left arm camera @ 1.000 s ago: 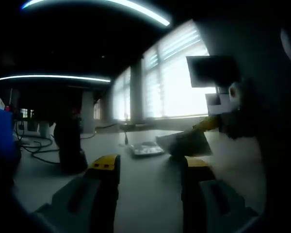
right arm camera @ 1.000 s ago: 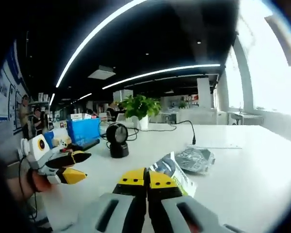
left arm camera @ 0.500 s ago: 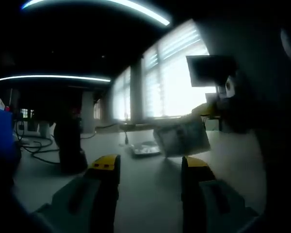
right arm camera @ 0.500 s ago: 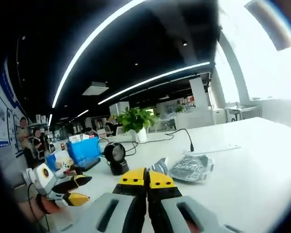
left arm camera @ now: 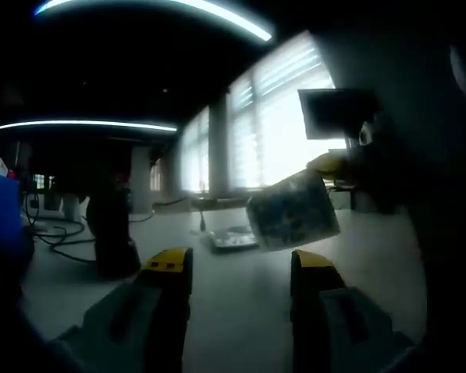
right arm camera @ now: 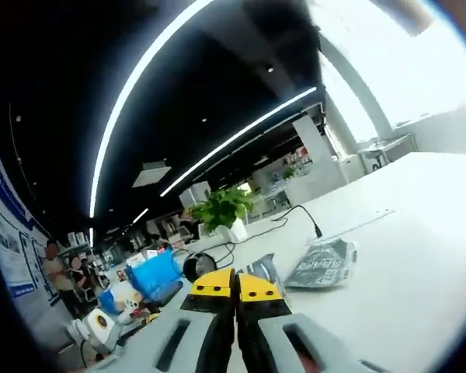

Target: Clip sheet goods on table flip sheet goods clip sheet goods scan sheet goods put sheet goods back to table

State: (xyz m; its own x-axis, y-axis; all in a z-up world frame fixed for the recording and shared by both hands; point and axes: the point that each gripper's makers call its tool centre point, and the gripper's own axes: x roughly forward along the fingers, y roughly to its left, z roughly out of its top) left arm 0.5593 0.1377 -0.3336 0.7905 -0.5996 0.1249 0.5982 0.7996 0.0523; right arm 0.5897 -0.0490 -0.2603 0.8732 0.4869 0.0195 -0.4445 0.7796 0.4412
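Right gripper (right arm camera: 235,281) clenched on a sheet packet (left arm camera: 292,210), lifted clear of the table (right arm camera: 419,256).

Left gripper (left arm camera: 233,264) released, jaws parted low over the tabletop. Second packet (right arm camera: 321,263) flat on the table beyond the right jaws, cable (right arm camera: 299,214) behind it. Round black device, probably the scanner (right arm camera: 198,265), further back near a blue bin (right arm camera: 152,276) and potted plant (right arm camera: 221,210).

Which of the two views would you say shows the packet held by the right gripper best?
The left gripper view: the held packet hangs face-on, off the table. In the right gripper view only its edge peeks past the right gripper.
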